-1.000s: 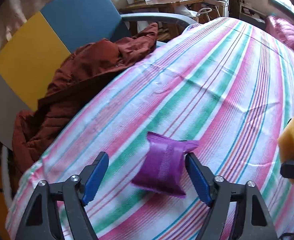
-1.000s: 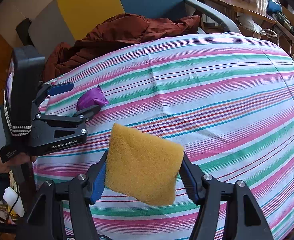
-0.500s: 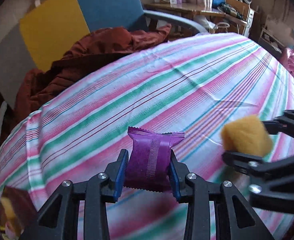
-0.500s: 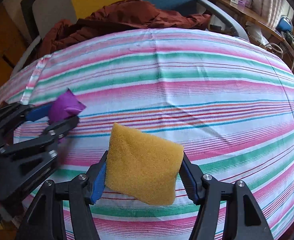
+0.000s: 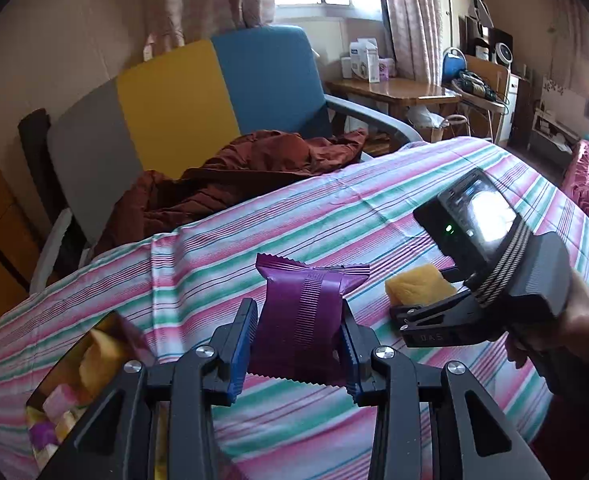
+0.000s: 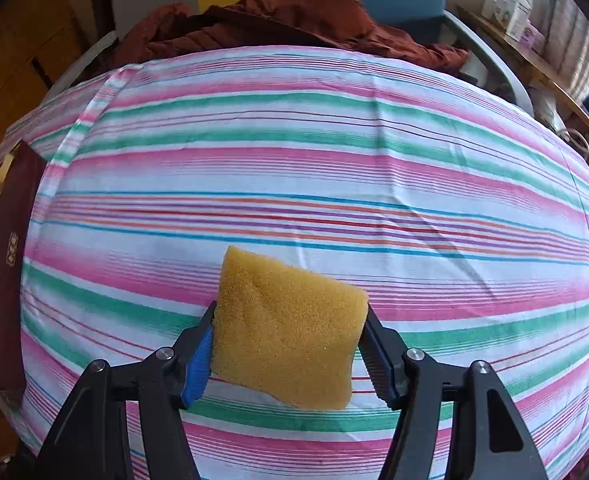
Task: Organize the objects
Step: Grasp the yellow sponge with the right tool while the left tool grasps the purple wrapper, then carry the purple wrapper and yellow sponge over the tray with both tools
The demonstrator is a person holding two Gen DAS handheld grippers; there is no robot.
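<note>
left gripper (image 5: pixel 299 350): fingers pinching a purple packet (image 5: pixel 300 320), held clear above the striped bedsheet (image 5: pixel 334 216). right gripper (image 6: pixel 288 354): fingers clamped on a yellow sponge (image 6: pixel 288 330), also off the sheet. near left edge of the bed, a dark red box (image 6: pixel 8 272) with mixed items inside. beyond the bed, a rust-coloured jacket (image 5: pixel 234 178) lies on a grey, yellow and blue chair (image 5: pixel 198 92).

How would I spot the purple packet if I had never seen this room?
Find the striped sheet on the bed. Above its near edge, the left gripper is shut on the purple packet. It is a glossy ribbed wrapper with zigzag ends, unlike the rough yellow sponge beside it.
</note>
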